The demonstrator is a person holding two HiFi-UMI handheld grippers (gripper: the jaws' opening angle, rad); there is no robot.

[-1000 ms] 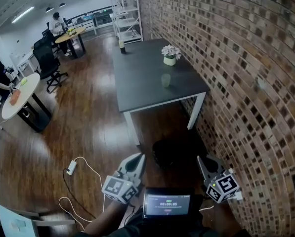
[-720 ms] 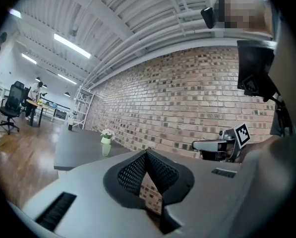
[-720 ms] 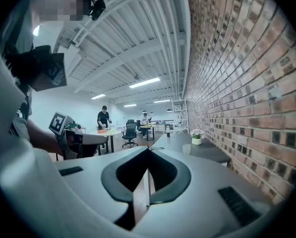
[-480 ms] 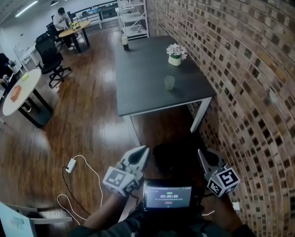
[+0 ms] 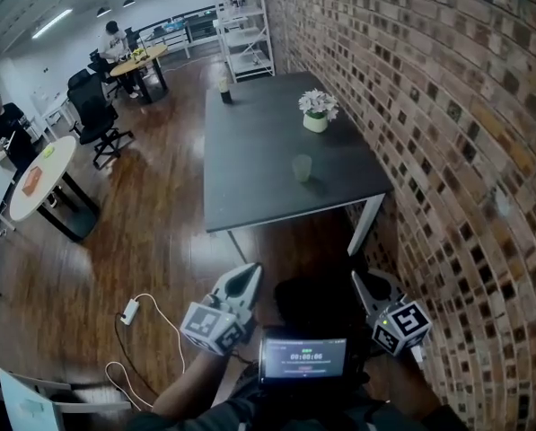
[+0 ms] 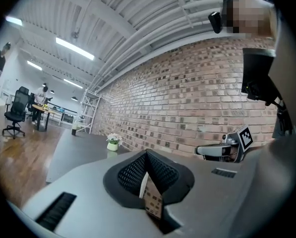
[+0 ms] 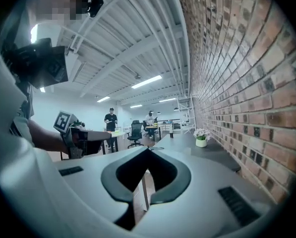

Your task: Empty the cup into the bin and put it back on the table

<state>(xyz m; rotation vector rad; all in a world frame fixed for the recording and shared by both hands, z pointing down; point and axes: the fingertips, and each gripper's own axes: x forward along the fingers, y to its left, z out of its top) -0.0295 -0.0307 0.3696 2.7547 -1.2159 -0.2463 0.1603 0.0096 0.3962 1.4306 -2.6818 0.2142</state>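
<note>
Left tongs: your left tongs (image 6: 147,153) are pressed together at the tips with nothing pinched. You hold them low in front of you, pointing toward the counter.
Right tongs: your right tongs (image 7: 148,150) are also pressed together and empty, on the side of the red brick wall (image 5: 465,151).
Cup: the translucent pale-green cup (image 5: 302,167) stands upright on the dark grey rectangular counter (image 5: 250,173), in its near right part and well apart from both tongs.
Cup contents: can't tell from here.
Also on counter: a small white pot of pale flowers (image 5: 315,115) sits beyond the cup on the wall side. A dark bottle (image 5: 224,86) stands at the far left corner.
Floor: a dark round shape (image 5: 308,296) lies between your tongs, too dark to identify. A white power strip with cable (image 5: 130,311) lies left of the left tongs.
Chest: a small lit screen (image 5: 303,359) sits between the two marker cubes.
</note>
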